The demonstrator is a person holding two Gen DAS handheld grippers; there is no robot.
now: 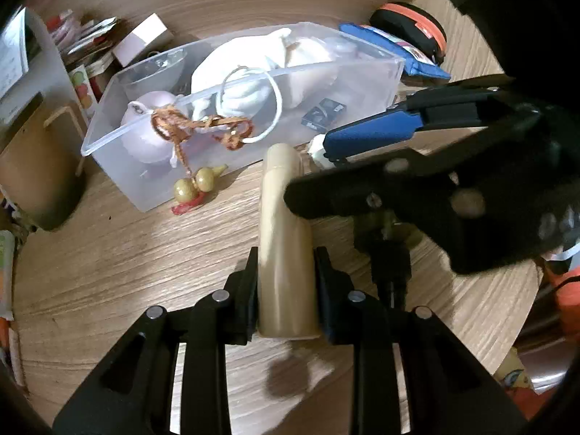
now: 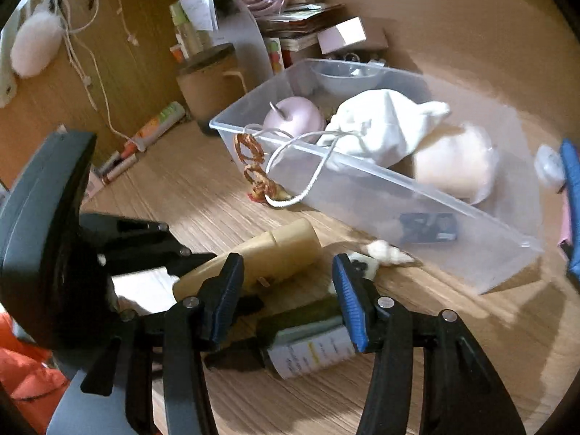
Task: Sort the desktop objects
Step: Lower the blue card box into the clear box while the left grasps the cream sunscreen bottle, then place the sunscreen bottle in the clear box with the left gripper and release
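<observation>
Left gripper (image 1: 286, 290): clenched on the cream tube (image 1: 284, 239); both pads press its flanks near the flat bottom end, the capped end pointing toward the bin.
Right gripper (image 2: 286, 290): jaws parted, blue pads (image 2: 349, 301) apart with nothing pressed between them; it hangs over a dark green bottle (image 2: 308, 340) with a white label, lying on its side.
Clear bin (image 1: 119, 134): stands on the wooden desk (image 1: 108, 261) just beyond the tube; it holds a white drawstring pouch (image 1: 253, 58), a pale pink round object (image 1: 145, 123), a small glass bowl (image 1: 156, 72) and a small dark packet (image 1: 322, 114).
Gourd charm (image 1: 197, 185): rests on the desk against the bin's near wall, its brown cord draped over the rim.
Step in hand: judged to be the pick-up of the tube, with the bottle lined up as the right gripper's target.
Next move: likely calls for lifting the tube over the near rim and letting go inside; the right jaws would need to settle around the bottle's body before closing.
Risk: the two grippers work close together, so a bump is possible.
</observation>
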